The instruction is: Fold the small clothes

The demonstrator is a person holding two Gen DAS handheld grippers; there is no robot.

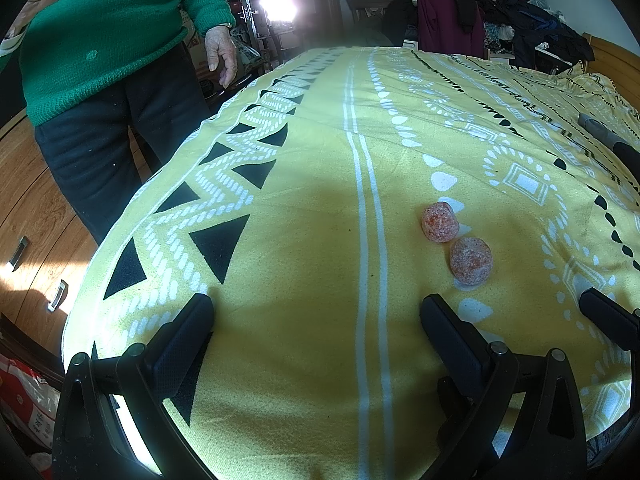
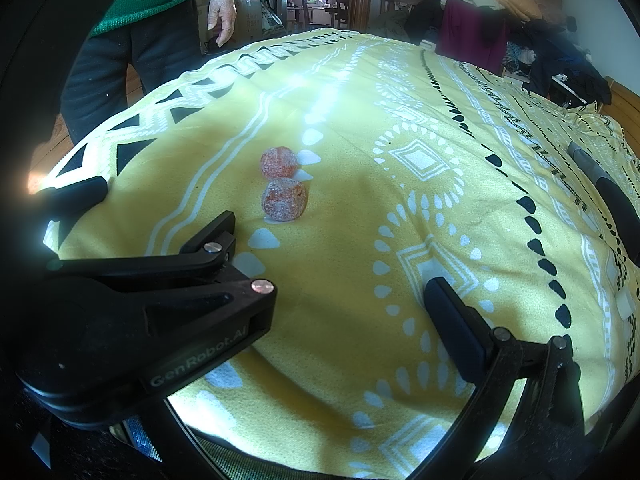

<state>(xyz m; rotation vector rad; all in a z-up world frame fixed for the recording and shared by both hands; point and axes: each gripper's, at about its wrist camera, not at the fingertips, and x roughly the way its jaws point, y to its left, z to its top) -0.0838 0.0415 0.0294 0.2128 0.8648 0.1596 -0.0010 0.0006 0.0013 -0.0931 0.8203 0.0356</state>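
Two round orange bundles speckled with white lie side by side on the yellow patterned bedspread [image 1: 304,240]: the far bundle [image 1: 439,222] [image 2: 279,162] and the near bundle [image 1: 471,261] [image 2: 284,199]. My left gripper [image 1: 316,308] [image 2: 166,200] is open and empty just above the spread, with the bundles ahead and right of its right finger. My right gripper [image 2: 320,300] sits to its right. Only its right finger [image 2: 452,316] shows here and stands wide. The left gripper's body hides the other finger, though one right finger [image 1: 608,316] shows in the left wrist view.
A person in a green sweater [image 1: 108,40] stands at the bed's left side, hand [image 1: 220,54] hanging. A heap of clothes [image 1: 480,12] fills the far end. A grey-and-black tube [image 1: 604,132] lies at the right. Wooden drawers [image 1: 28,240] are at the left.
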